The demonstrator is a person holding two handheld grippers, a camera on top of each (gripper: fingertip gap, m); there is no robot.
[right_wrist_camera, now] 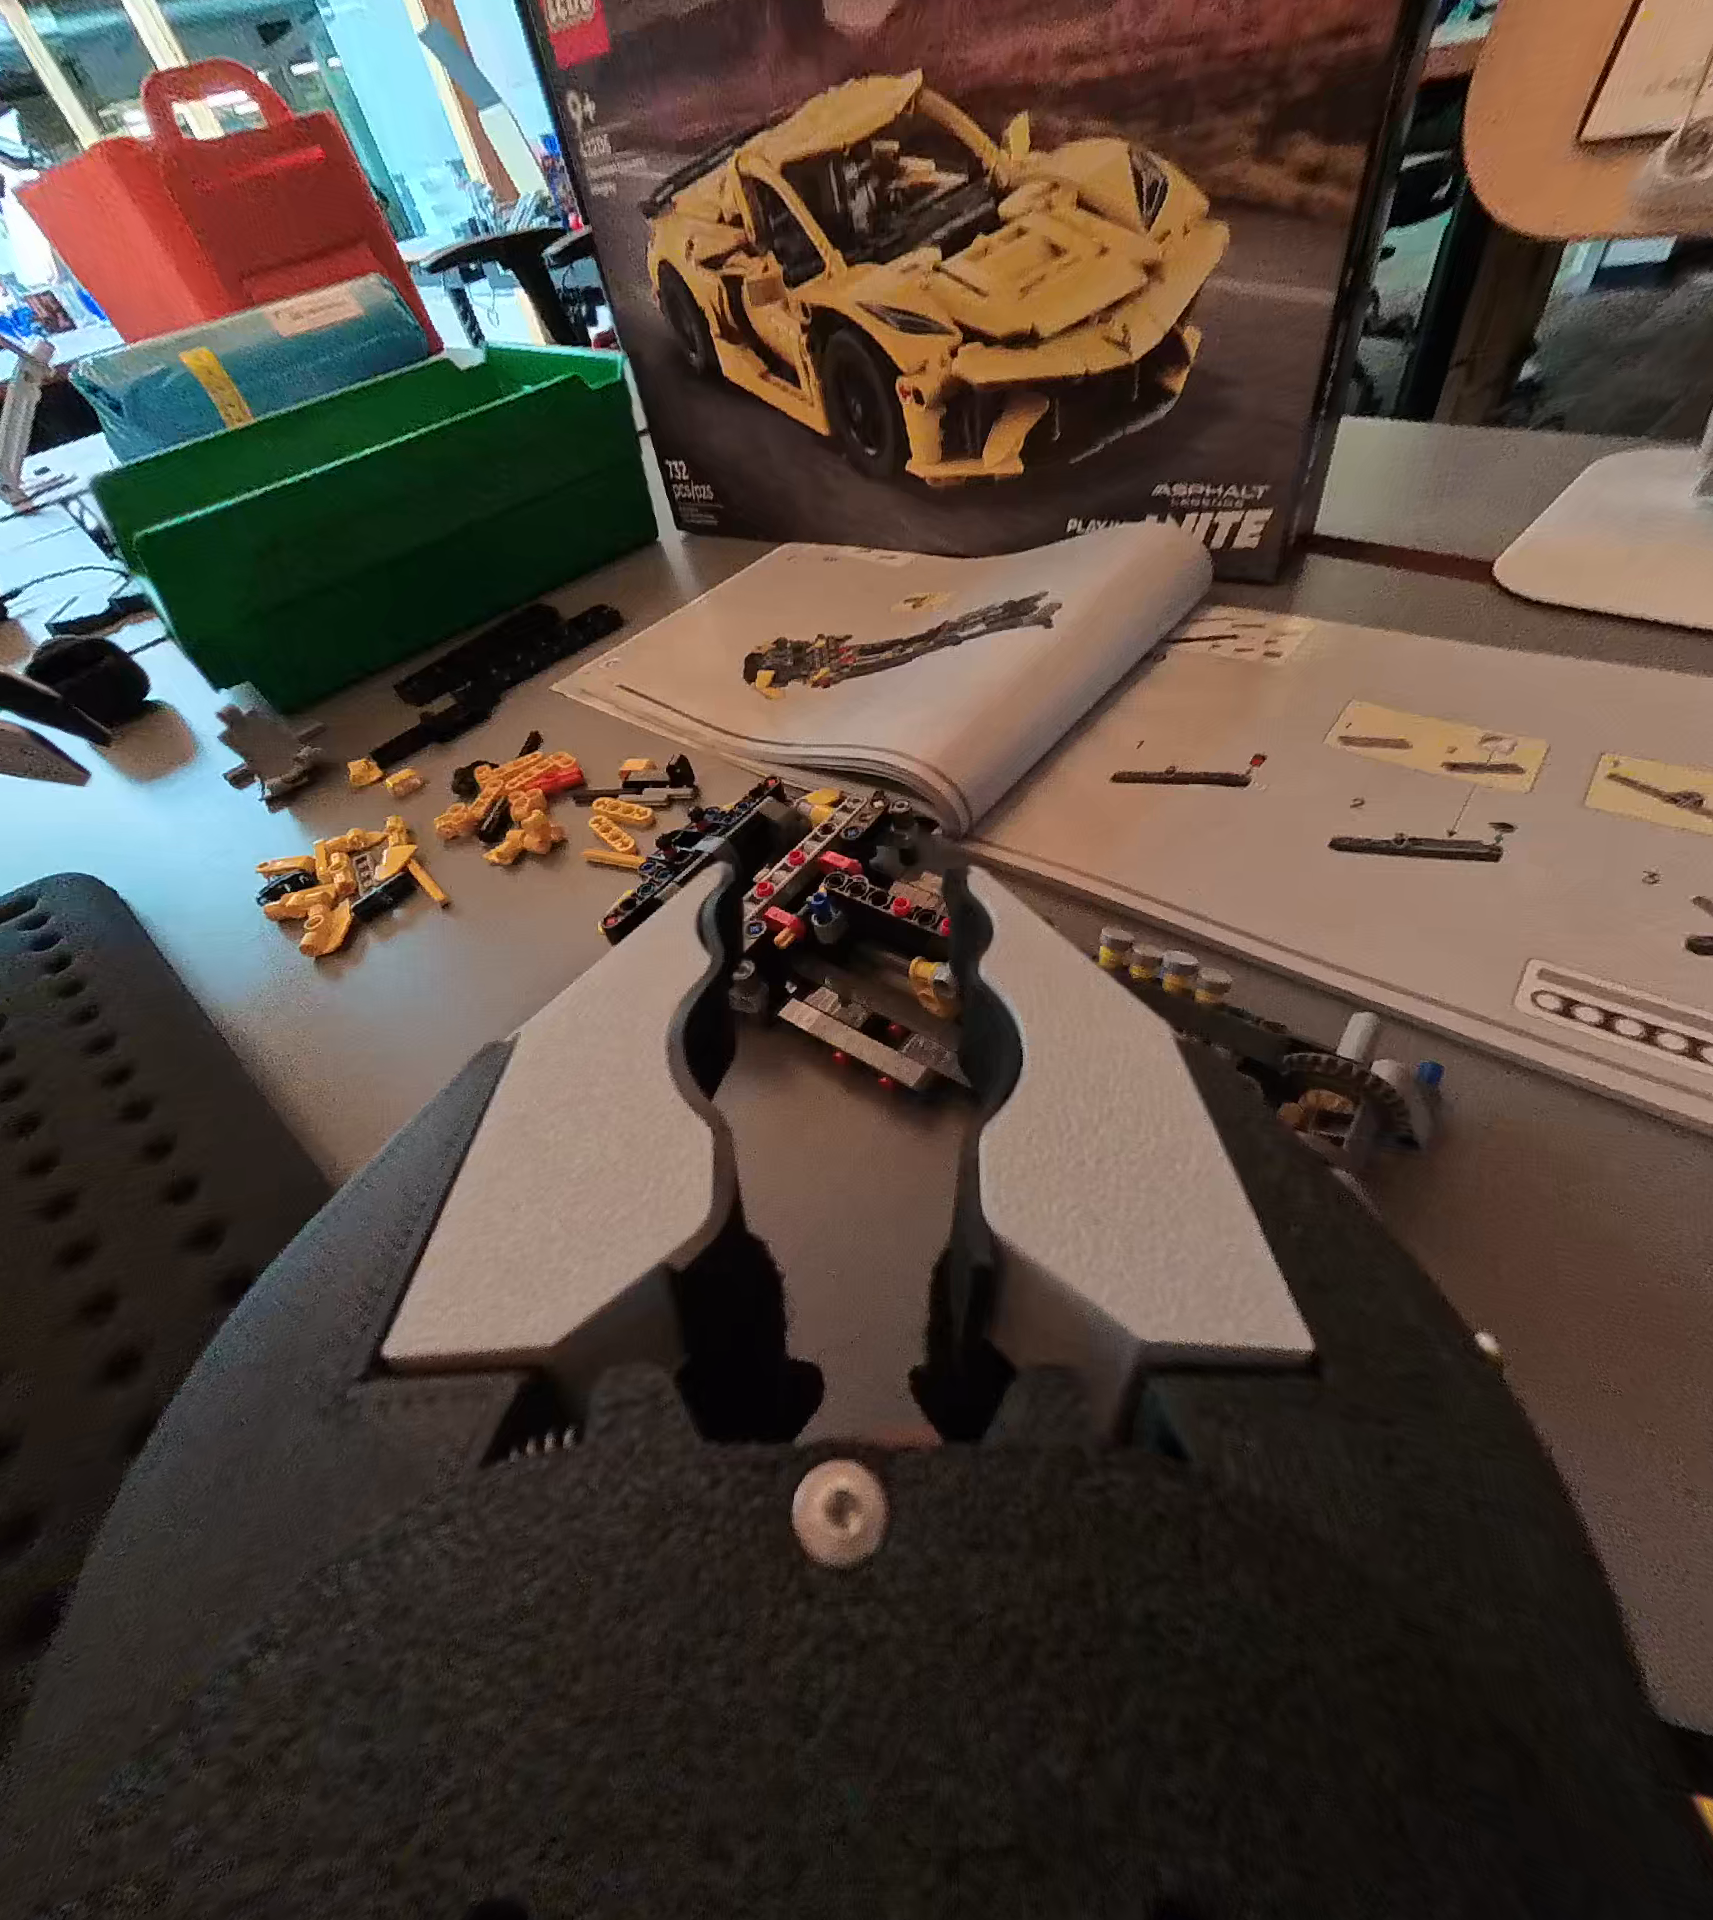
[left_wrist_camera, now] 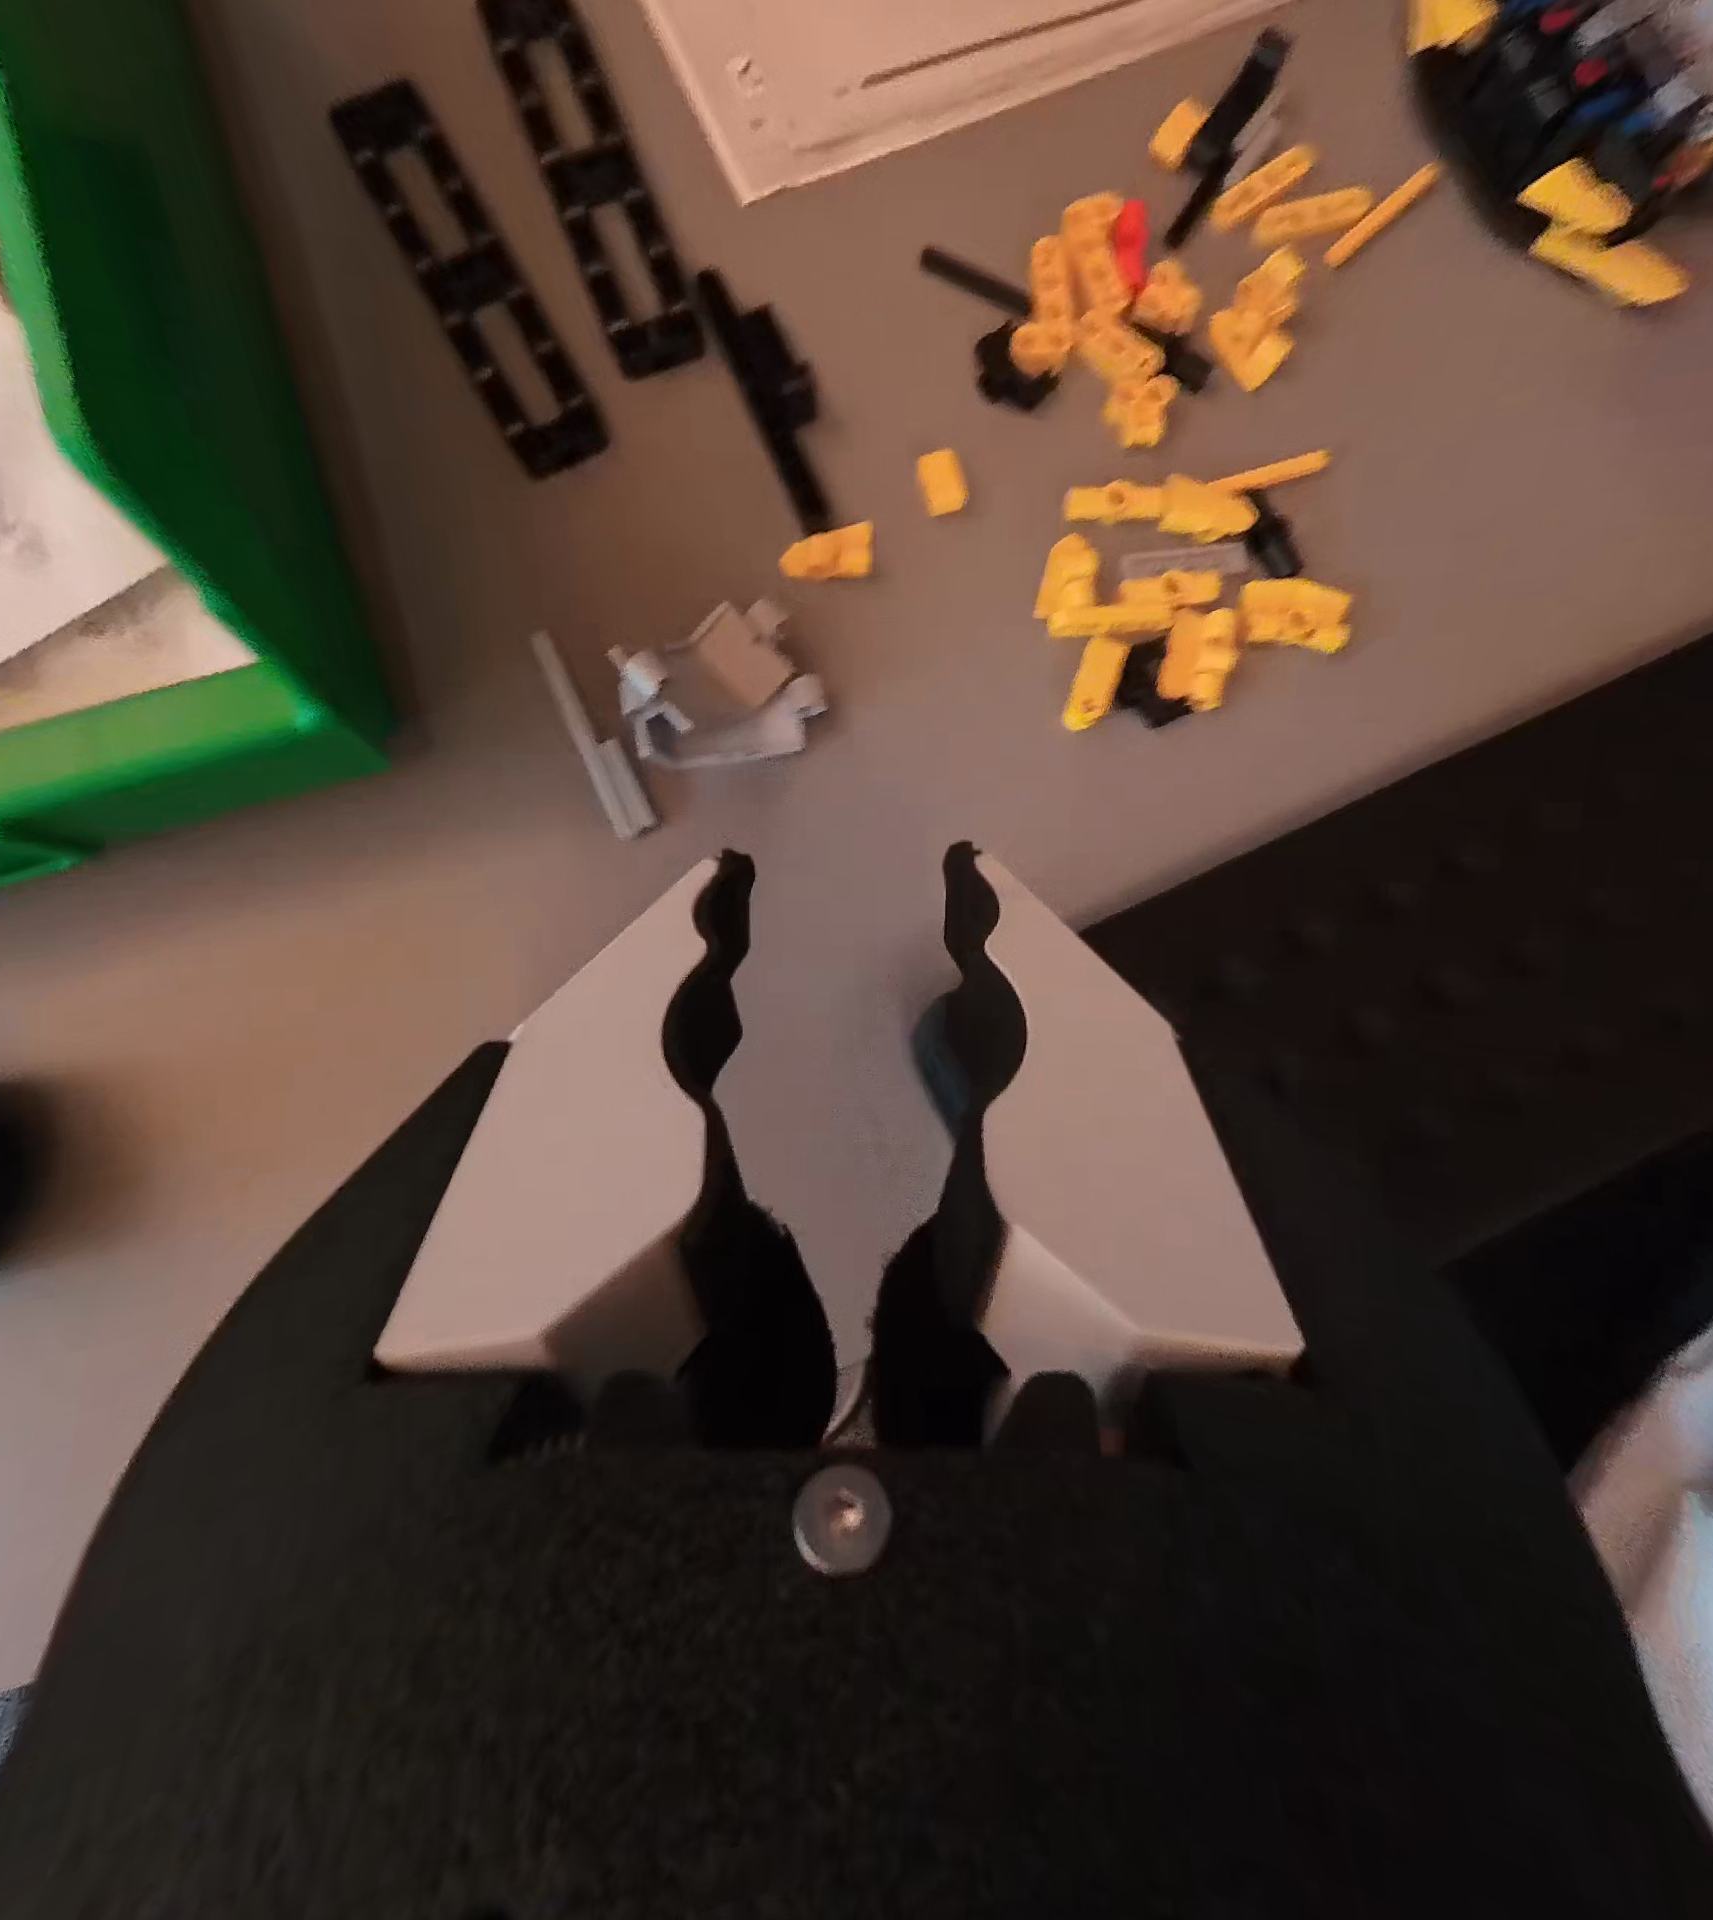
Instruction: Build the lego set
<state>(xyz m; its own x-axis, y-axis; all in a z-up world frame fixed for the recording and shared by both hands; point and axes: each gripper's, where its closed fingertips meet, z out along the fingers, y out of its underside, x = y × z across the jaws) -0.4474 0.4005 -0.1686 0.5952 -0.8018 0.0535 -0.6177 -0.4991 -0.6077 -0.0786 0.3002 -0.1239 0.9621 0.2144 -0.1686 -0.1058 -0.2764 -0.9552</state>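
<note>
- Left wrist view: my left gripper hangs empty over bare table, jaws apart, just short of the grey parts — sorted by colour, I judge, beside the yellow pieces.
- My right gripper is spread too, holding nothing; the half-built chassis rests on the table beyond its tips, beside the open instruction booklet for reference.

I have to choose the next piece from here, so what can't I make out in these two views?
- Loose yellow pieces, left wrist view: motion blur hides their shapes.
- Partly built chassis, right wrist view: the right gripper fingers cover its sides.
- Gear assembly, right wrist view: its near part is hidden behind the gripper.
- Instruction booklet: cut off at the right edge.
</note>
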